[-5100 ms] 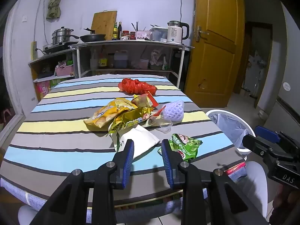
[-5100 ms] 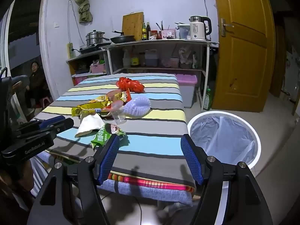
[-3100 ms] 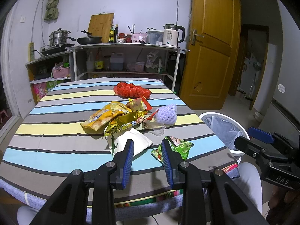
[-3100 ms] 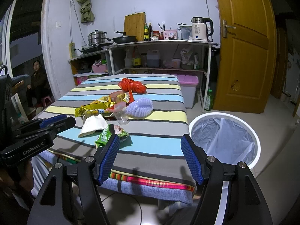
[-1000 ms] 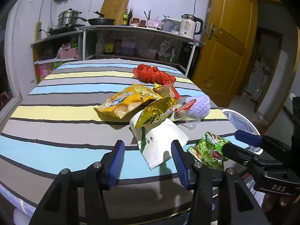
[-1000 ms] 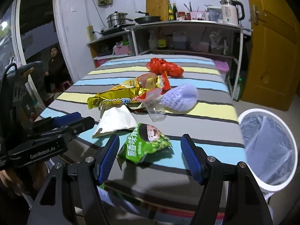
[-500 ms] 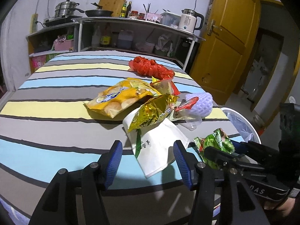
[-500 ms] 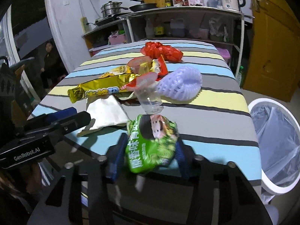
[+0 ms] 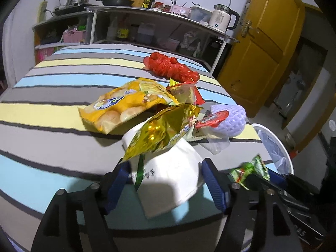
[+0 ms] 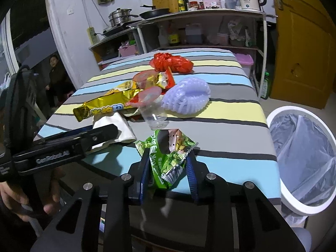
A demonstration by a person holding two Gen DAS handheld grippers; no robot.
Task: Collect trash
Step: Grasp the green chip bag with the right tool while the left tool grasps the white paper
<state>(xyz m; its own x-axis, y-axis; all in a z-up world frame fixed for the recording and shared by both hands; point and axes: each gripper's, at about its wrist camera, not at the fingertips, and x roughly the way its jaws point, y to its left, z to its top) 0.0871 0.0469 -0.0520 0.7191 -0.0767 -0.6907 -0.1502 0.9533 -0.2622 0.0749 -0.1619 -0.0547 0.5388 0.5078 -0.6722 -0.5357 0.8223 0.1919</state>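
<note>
2 grippers show: the right gripper [image 10: 169, 173] is closing, its pads pinching 1 green snack packet [image 10: 171, 157] above the striped table [image 10: 231, 134]'s near edge. Only the left view shows the left gripper [image 9: 166, 178] opening, straddling 1 white paper bag [image 9: 170, 174] without gripping. 1 white bin [image 10: 302, 157] stands right of the table.

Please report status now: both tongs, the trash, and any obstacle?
Right tongs closing on green snack bag. Left tongs opening around white paper bag, gold wrapper overlapping it. Bin open, unobstructed.

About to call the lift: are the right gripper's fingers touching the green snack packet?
Touching. The right wrist view shows the green snack packet crumpled and pinched between the closing right gripper, both blue fingers pressing its sides.
</note>
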